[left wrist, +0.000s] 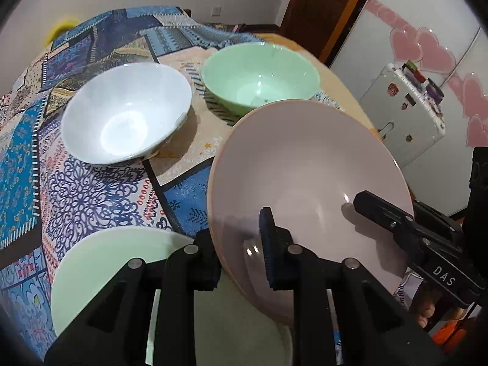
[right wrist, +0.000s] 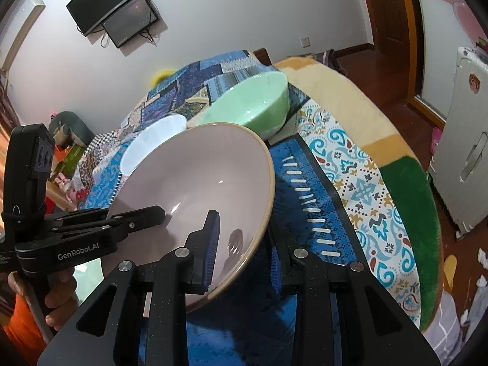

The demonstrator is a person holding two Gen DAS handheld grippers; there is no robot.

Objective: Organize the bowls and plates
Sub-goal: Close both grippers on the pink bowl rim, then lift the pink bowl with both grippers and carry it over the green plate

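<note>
**Pink bowl pinched by both tongs**

My left tongs [left wrist: 241, 250] and right tongs [right wrist: 244, 256] each clamp opposite sides of the pink bowl [left wrist: 305, 183], one finger inside and one outside its rim. It hangs tilted above the green plate [left wrist: 100, 262]. I judge it glazed, rigid, heavy, slippery and breakable; the rim is the only hold.

Both tools are built of matte black plastic with a faint speckle. On the left gripper [left wrist: 241, 250], two angled arms with triangular cut-outs are seen, each fastened by round silver pins; the fingers [left wrist: 268, 244] are faced with ribbed dark-blue pads. The right gripper [right wrist: 244, 253] is made alike, with bright blue ribbed pads. White lettering "DAS" is printed on one body, "GenRobot.AI" on the other. Small screws are set along the fingers. Bare skin and an orange sleeve are visible.
</note>
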